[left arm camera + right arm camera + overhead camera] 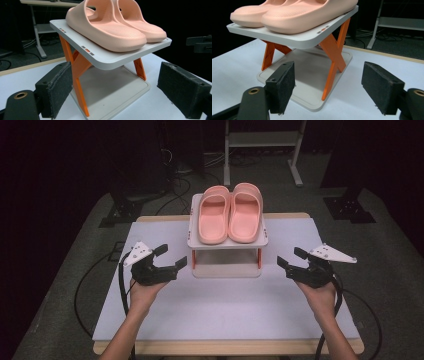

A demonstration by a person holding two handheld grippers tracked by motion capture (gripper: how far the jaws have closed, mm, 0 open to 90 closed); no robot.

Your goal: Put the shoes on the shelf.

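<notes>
Slippers [230, 214] on rack [227, 241] | left claw [171, 259] open — right claw [291, 259] open

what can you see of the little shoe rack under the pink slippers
The rack is a small two-tier stand: a pale grey, plastic-looking top shelf with rounded corners, a matching base tray, and orange X-shaped legs joining them. It stands upright on the white table. The slippers rest side by side on top; the lower tier is bare.
</notes>
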